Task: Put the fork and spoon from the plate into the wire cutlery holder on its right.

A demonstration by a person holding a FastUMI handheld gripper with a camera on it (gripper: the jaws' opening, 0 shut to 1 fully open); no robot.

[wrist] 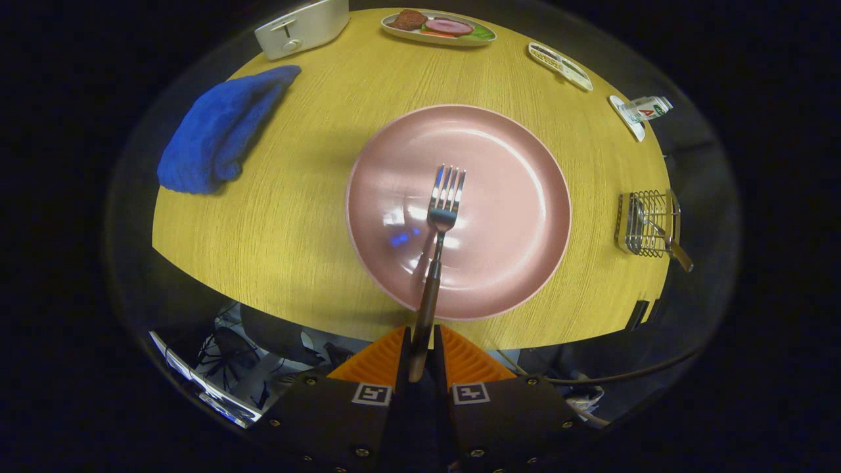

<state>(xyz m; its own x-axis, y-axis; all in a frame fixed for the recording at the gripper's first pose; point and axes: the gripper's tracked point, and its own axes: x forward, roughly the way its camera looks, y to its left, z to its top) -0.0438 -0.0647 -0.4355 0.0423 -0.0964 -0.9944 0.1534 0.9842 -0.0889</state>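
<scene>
- One fork (441, 223) was clamped by its handle end between the two fingers of the gripper (420, 358), tines reaching toward 12 o'clock above the plate (512, 197).
- The wire holder (647, 223) stood at the plate's 3 o'clock near the table (295, 217) edge, one utensil, likely the spoon (665, 240), already leaning out of it.
- Risks: such a narrow hold might let the fork swivel; the tines could snag the wires or knock the leaning utensil.
</scene>
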